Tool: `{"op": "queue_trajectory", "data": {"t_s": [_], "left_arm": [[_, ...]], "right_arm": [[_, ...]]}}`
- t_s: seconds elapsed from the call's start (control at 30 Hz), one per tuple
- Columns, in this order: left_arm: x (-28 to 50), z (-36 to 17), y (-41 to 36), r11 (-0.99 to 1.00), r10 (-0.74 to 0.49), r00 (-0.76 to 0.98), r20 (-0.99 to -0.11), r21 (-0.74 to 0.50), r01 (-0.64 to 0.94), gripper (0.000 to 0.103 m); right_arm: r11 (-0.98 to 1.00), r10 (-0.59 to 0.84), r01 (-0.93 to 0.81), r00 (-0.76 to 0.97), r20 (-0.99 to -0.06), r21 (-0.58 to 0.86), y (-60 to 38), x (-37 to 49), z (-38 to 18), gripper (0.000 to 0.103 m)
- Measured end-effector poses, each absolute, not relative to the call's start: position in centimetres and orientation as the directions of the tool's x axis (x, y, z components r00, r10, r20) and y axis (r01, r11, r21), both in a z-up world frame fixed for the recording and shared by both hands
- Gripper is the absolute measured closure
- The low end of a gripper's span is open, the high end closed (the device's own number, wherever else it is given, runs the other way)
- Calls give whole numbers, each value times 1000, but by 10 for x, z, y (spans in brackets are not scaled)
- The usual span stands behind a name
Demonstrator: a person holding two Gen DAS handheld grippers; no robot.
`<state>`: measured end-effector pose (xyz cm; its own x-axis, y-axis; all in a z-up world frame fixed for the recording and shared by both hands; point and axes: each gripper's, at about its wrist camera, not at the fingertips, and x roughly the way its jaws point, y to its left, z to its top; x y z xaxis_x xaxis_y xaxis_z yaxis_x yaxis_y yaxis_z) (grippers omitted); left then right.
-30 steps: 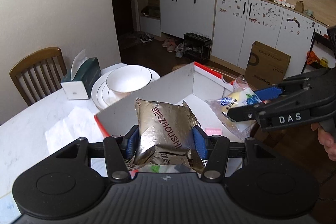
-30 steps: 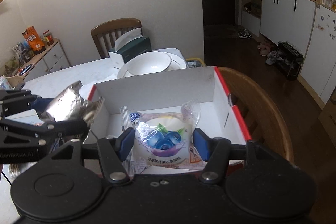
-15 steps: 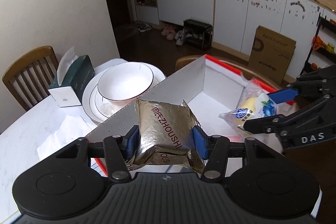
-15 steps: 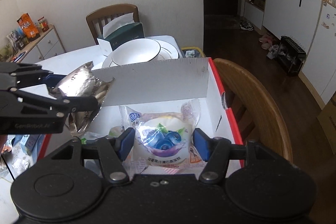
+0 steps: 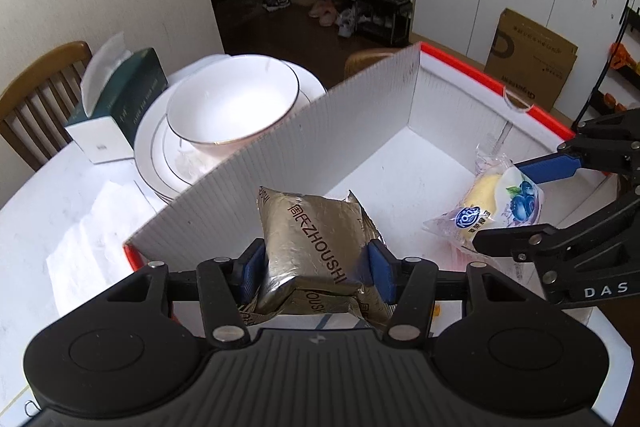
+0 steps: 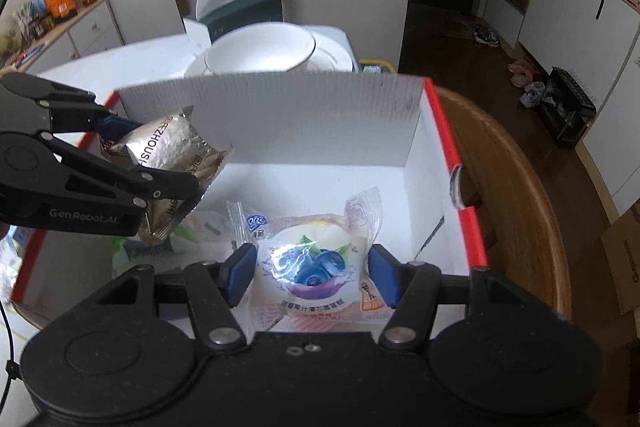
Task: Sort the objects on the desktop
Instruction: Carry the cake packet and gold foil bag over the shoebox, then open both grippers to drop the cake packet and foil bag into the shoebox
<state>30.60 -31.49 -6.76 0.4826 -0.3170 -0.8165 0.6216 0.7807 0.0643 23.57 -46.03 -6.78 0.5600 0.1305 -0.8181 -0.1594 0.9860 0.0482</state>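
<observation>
Both packets have come down over the white box [image 5: 352,115] in the last second. Left tongs [image 5: 316,267] pinch the foil pouch [image 5: 310,239], now past the near wall; right tongs [image 6: 312,277] pinch the blueberry cake packet [image 6: 312,259], low over the floor. Release looks next, neither set down yet.

Crinkled, shiny foil on the snack pouch [image 5: 316,239]; glossy clear plastic film around the blueberry cake packet [image 6: 316,259]. Ribbed, matt corrugated board – the white box [image 5: 352,131], red outside. Glazed, smooth ceramic on the bowl [image 5: 232,99]. Matt black plastic – both claws, blue pads [image 5: 378,269].
</observation>
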Motion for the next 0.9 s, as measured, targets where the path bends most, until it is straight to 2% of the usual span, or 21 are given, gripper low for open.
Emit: {"op": "queue_trajectory", "data": {"t_s": [0.73,0.83,0.9], "left_arm": [[322,-98,-324,783,-260,386,-885,41,621,48],[323,-99,-326,777,-252,377,-891,46,627,42],[322,-100,-328,769,-245,373,-895,55,637,35]], "right_arm": [[985,128,-162,486,-865,56,-454,245,-98,39],[986,128,-157,486,-864,58,-454,248,-98,38],[986,129,-154,487,-864,61,-454,248,-98,38]]}}
